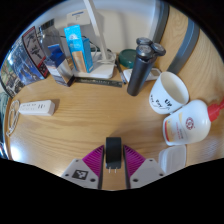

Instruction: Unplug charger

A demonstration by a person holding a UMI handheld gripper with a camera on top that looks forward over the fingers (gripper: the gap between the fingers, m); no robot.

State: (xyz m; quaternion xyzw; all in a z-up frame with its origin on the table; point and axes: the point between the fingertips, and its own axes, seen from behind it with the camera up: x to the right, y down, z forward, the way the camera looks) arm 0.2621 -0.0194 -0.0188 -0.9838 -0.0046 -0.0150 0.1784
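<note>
- Tool [114,172] low over the near edge of the wooden worktop [100,125], magenta pads [95,160] angled inward.
- Small black block [114,152], likely the charger, sitting right between the pads, close at either side. Pressed or merely framed? Cannot tell from here.
- No cable visible running off the block, and no socket around it; plugged or already free, unclear.
- White power strip [38,107] lying flat toward the left edge of the worktop, well apart from the block, a dark cord trailing off its left end.
- Further back: electric shaver [143,65] standing upright near the middle, white mug [168,92] just to its right, white bottle [190,122] on its side toward the right edge.
- Blue box [78,48] and a row of books [30,55] packed along the far left corner.
- Risks now, as a judgement:
  - Shallow hold on the block: smooth black sides, so a pull could end in a slip and a drop onto the worktop.
  - Crooked pull: if still seated somewhere out of sight, tilting could bind the prongs or drag the light strip along instead of freeing anything.
  - Wide swing to the right: mug and bottle close enough to be clipped, the bottle apt to roll.
  - Upright shaver tall and narrow, easily toppled by a forward lunge.
</note>
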